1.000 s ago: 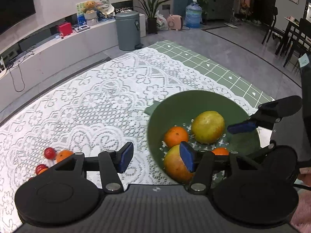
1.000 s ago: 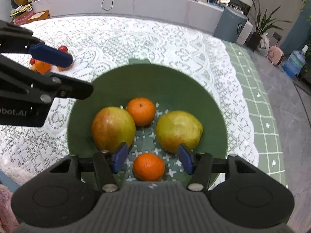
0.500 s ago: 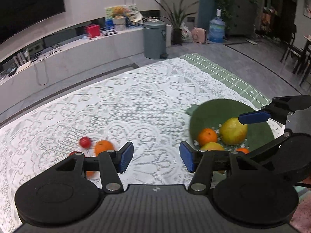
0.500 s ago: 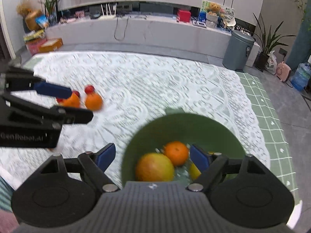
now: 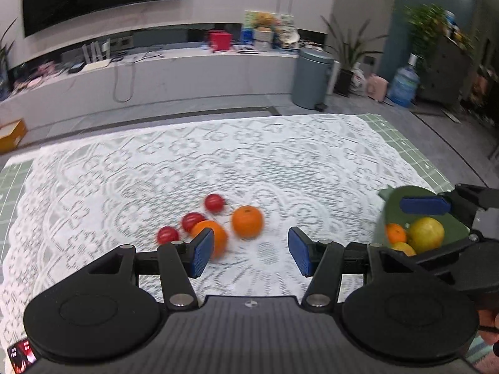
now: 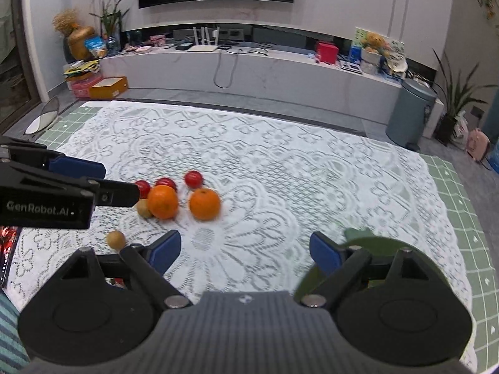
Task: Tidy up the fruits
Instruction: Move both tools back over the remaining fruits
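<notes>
Two hand-held grippers hover above a table spread with a white lace tablecloth [image 6: 280, 168] over a green checked cloth [image 6: 449, 193]. At the far left of the right wrist view, the left gripper [image 5: 246, 251] juts in from the side, its blue-padded jaws partly apart with only cloth showing between them; one pad sits in front of an orange without touching it, as far as the left wrist view shows. Just beyond its tips lies the loose fruit, clustered left of the table's centre: three small red fruits [image 6: 193, 178] in a row at the back, two oranges [image 6: 204, 204] side by side in front of them, and two small brownish fruits [image 6: 116, 239], one tucked against the left orange and one nearer the camera. Moving right, bare lace fills the middle of the table. The right gripper [image 6: 244, 254] has just been opening, and its jaws stand wide with nothing between them, lace alone visible in the gap. Behind its right finger sits the green bowl [image 6: 383, 246], near the table's right edge and well apart from the loose cluster. In the left wrist view the bowl holds a small orange [image 5: 395, 233], a large yellow-green fruit [image 5: 426, 233] and part of another yellowish fruit, half hidden by the right gripper. A grey pedal bin [image 6: 408, 113] stands on the floor beyond.
</notes>
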Tool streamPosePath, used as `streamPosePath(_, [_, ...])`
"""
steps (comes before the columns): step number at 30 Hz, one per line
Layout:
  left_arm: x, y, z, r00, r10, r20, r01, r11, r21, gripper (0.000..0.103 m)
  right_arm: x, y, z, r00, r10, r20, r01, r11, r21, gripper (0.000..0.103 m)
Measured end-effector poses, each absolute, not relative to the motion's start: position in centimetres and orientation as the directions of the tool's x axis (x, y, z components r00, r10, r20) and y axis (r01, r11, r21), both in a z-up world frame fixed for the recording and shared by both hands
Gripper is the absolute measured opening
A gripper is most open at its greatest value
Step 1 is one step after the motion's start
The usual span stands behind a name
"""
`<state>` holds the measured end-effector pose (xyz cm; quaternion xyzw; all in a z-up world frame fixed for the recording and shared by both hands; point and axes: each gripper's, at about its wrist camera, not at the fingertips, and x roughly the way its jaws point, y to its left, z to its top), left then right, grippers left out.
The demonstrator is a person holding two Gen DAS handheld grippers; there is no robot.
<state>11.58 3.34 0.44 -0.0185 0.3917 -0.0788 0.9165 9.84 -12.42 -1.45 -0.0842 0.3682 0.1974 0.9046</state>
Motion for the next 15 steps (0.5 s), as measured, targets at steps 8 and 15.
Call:
streamPosePath(8, [11.2,6.8,-1.7,0.660,-0.159,-0.735,0.056,0.985,-0.163,0.065,10.2,-10.2,-3.1,0.620,0.319,-0.717,-0.468,0.883,-0.011,0.079])
streamPosePath(15, [11.9,7.7,-3.2,0.649,-0.173,-0.741,0.031,0.979,-0.201,0.064,11.8,-9.0,-4.3,0.596,0.342,-0.727,-0.500,0.866,-0.003,0.069])
